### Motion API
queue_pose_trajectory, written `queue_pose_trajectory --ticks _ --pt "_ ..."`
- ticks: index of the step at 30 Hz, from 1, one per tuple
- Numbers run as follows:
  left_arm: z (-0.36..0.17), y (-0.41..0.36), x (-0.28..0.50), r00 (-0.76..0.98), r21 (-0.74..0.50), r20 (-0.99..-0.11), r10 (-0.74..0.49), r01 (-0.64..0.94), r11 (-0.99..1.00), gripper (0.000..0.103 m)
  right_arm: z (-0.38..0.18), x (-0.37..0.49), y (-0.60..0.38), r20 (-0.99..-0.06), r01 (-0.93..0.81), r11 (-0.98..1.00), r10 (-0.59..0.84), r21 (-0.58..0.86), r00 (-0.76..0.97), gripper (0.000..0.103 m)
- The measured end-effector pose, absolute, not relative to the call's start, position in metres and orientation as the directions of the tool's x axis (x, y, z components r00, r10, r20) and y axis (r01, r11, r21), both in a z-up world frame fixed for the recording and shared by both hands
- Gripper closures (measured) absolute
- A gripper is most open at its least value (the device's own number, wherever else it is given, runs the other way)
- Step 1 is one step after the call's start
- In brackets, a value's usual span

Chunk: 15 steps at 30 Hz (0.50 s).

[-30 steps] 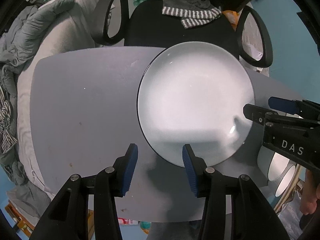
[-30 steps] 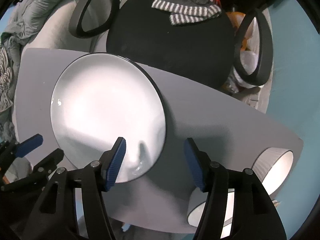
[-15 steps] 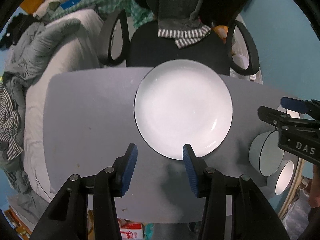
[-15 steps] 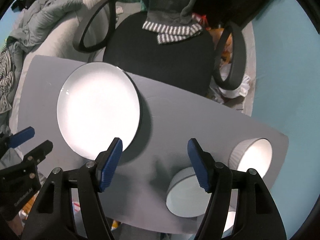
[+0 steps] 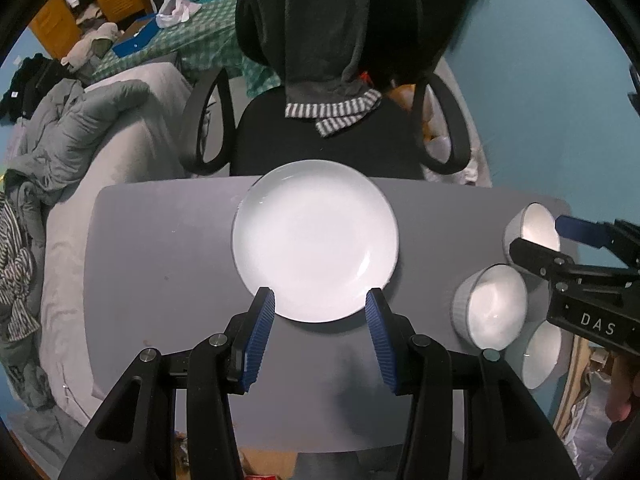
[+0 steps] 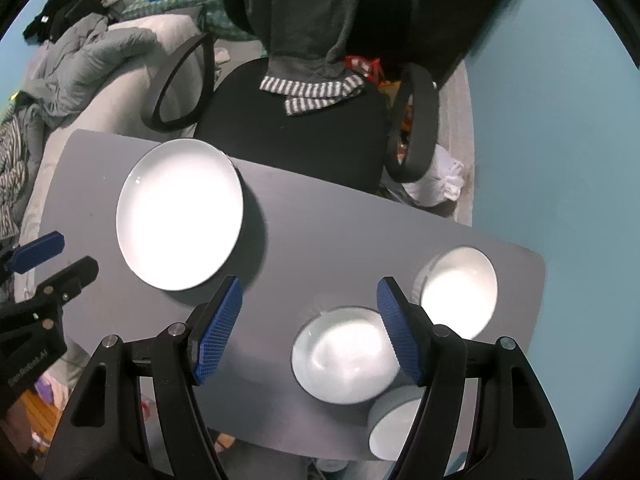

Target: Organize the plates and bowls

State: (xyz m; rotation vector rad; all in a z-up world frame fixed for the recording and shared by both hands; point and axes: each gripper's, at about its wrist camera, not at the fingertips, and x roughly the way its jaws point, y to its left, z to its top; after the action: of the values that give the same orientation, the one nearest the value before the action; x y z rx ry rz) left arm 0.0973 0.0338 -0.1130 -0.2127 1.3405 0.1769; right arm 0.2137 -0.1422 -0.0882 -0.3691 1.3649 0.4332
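Note:
A large white plate [image 5: 316,240] lies on the grey table [image 5: 160,248] near its far edge; it also shows in the right wrist view [image 6: 180,214]. Three white bowls stand at the table's right end: a far one [image 6: 458,290], a middle one [image 6: 346,354] and a near one [image 6: 394,428]. My left gripper [image 5: 320,336] is open and empty, held above the plate's near rim. My right gripper [image 6: 310,328] is open and empty, held above the table between the plate and the bowls.
A black office chair [image 5: 328,136] with a striped garment [image 5: 332,112] stands behind the table. A bed with grey bedding [image 5: 80,132] lies to the left. A blue wall [image 6: 540,120] is to the right.
Both grippers have risen and pulled back from the plate, which looks smaller now. All three bowls have come into view. Both stay open and empty.

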Motion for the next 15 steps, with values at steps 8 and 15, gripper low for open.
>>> queue_pose_trajectory --ticks 8,15 --pt "-0.102 0.015 0.091 0.24 -0.073 -0.971 -0.018 -0.222 0.972 0.044 -0.068 0.203 -0.179 -0.979 -0.46 0.888 0.086 -0.009 0.185 0.033" --pt "-0.097 -0.009 0.087 0.246 -0.076 -0.969 -0.034 -0.163 0.984 0.044 -0.058 0.194 -0.206 -0.975 -0.435 0.9 0.087 -0.011 0.206 0.033"
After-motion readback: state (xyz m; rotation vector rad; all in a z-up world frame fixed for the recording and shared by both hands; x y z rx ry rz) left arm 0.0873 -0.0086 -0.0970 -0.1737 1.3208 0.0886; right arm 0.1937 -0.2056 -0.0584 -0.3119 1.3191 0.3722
